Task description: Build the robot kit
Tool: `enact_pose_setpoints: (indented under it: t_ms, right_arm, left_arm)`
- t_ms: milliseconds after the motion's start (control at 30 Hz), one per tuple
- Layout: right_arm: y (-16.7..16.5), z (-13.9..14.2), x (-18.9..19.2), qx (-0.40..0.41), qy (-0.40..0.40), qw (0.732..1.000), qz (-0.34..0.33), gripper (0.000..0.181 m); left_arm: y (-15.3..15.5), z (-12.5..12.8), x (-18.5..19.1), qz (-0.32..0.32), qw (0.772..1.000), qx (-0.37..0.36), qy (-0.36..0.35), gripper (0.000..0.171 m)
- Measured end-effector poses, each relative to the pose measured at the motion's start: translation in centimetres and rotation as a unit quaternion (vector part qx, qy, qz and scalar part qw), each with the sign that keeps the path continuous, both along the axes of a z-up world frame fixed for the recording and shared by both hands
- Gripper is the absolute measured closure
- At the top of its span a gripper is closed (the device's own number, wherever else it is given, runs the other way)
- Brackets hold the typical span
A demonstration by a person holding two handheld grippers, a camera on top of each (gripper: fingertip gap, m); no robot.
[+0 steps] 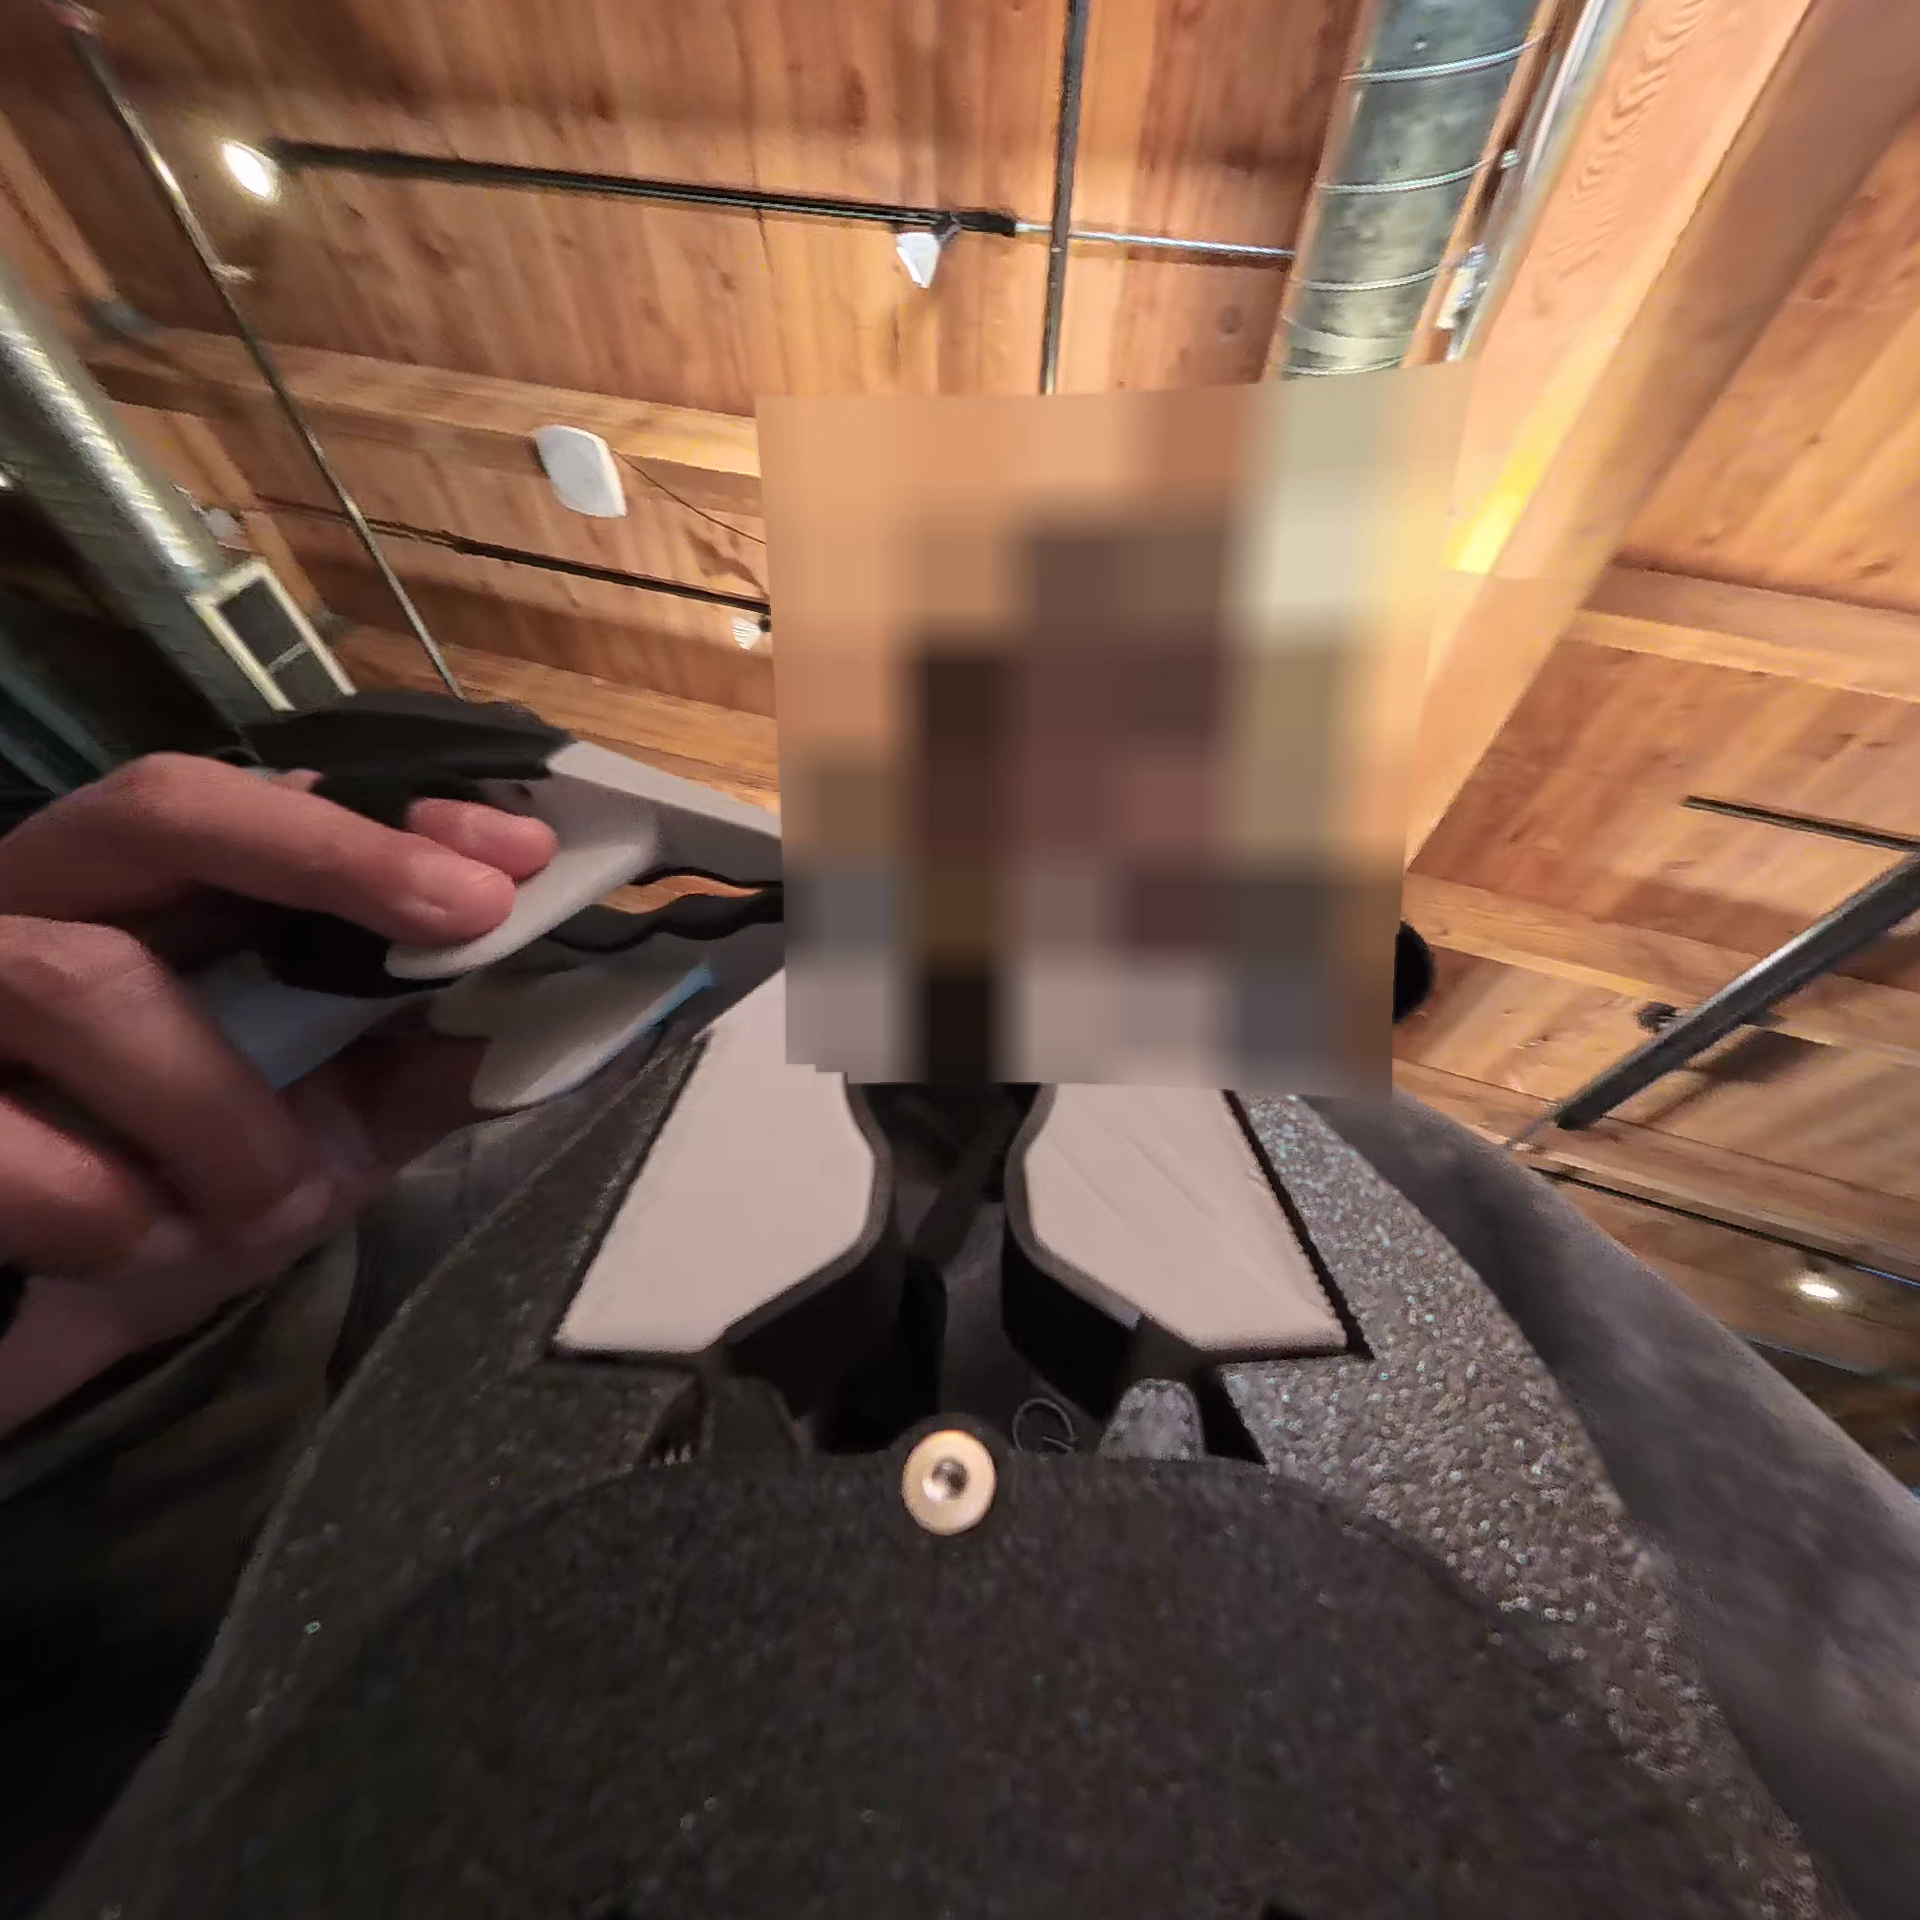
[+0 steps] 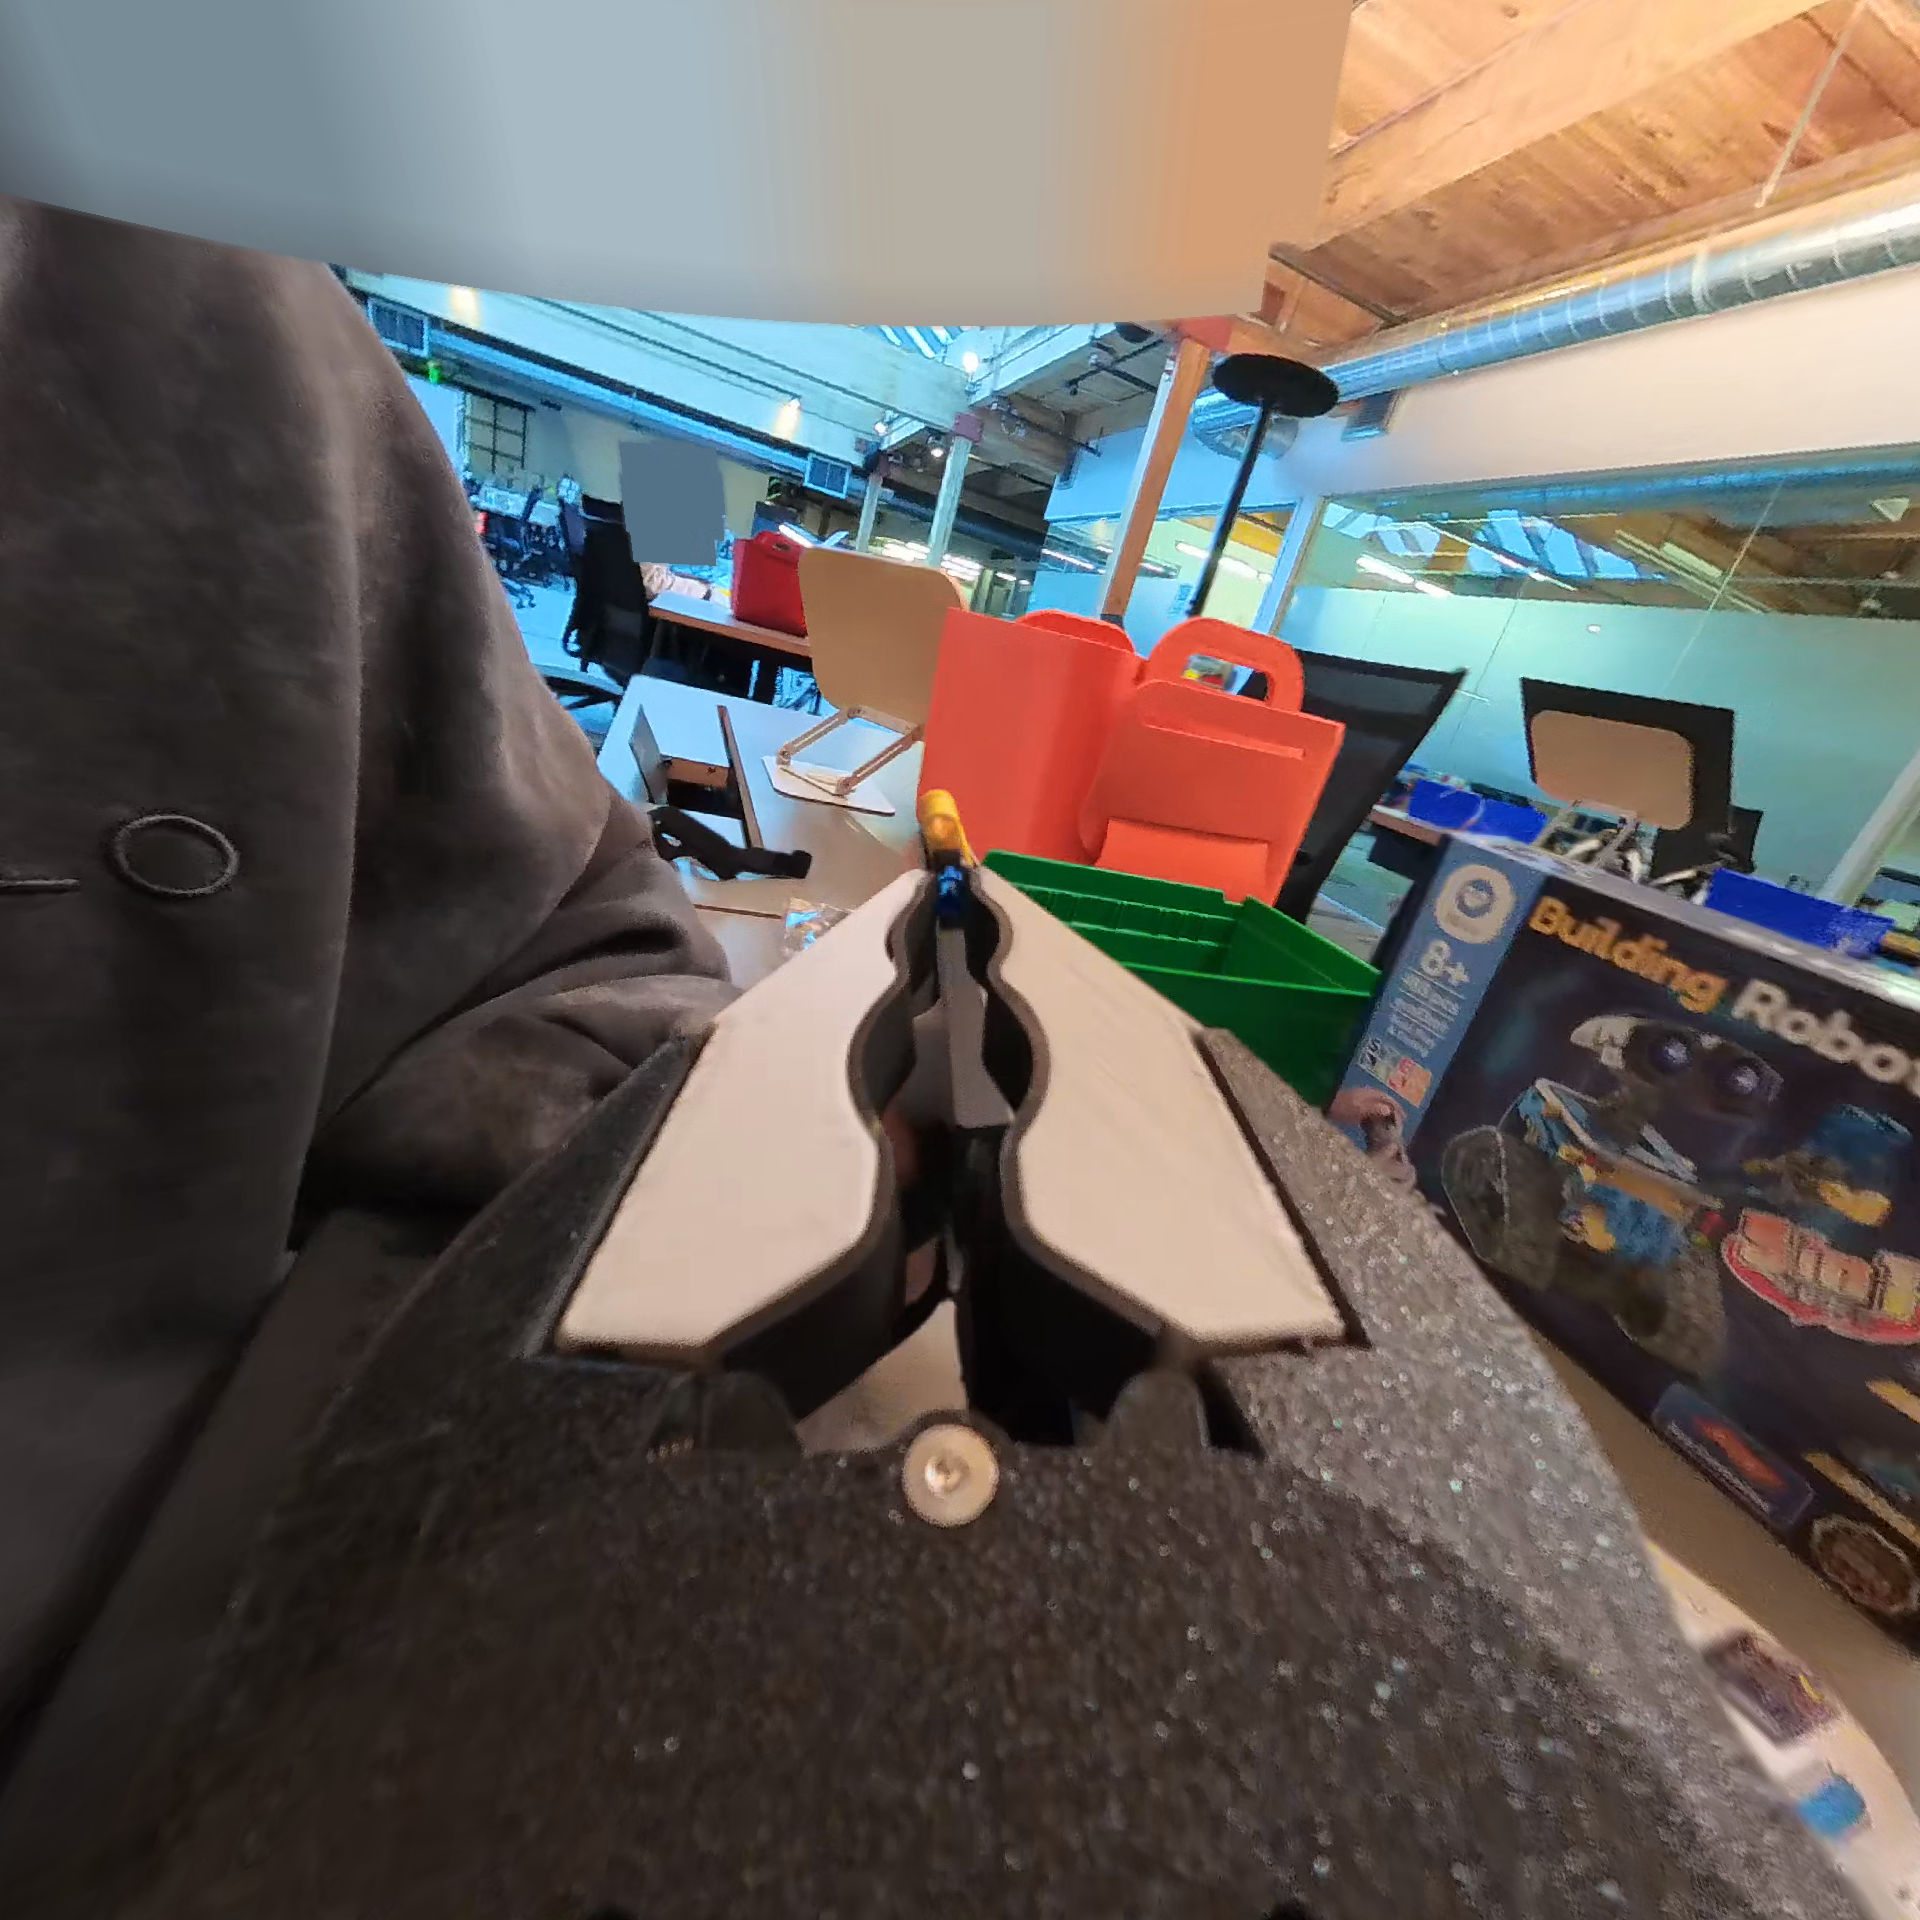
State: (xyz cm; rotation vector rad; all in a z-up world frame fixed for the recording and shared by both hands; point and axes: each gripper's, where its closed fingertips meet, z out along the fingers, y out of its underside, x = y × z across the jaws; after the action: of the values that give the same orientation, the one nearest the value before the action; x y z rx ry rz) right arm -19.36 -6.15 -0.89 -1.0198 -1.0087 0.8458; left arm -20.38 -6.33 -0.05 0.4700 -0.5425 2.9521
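Observation:
My right gripper (image 2: 948, 885) is shut on a thin grey toy beam (image 2: 961, 1029) that runs between its white fingers. A small blue and yellow piece (image 2: 940, 826) sticks out past the tips. It is held up in front of a person in a dark grey sweatshirt (image 2: 260, 831). My left gripper (image 1: 951, 1122) points up at the person and the wooden ceiling. Its white fingers (image 1: 727, 1195) show, but a mosaic patch hides the tips. In the left wrist view a hand (image 1: 208, 935) holds the right gripper (image 1: 623, 810) at the left.
A green bin (image 2: 1226, 966) and orange felt bags (image 2: 1122, 748) stand on the table (image 2: 831, 842) behind the held piece. A toy box with a robot picture (image 2: 1662, 1195) lies at the right. Chairs and desks are farther back. Overhead are wooden beams and a metal duct (image 1: 1392, 208). Left and right tips are no more than a few centimetres apart.

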Motion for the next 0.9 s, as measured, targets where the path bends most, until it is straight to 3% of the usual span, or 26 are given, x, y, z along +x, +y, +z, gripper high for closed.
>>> enact_pose_setpoints:
  t_ms: [333, 900]
  right_arm:
    - [-1.3, 1.4, -1.5, 0.014, 0.016, 1.0, 0.023, 0.175]
    - [0.0, 1.9, -3.2, -0.001, 0.082, 0.995, 0.058, 0.174]
  left_arm:
    - [-0.7, 0.5, -1.0, -0.041, 0.999, -0.004, -0.035, 0.165]
    - [0.5, 1.0, -2.6, -0.055, 0.994, -0.041, -0.082, 0.166]
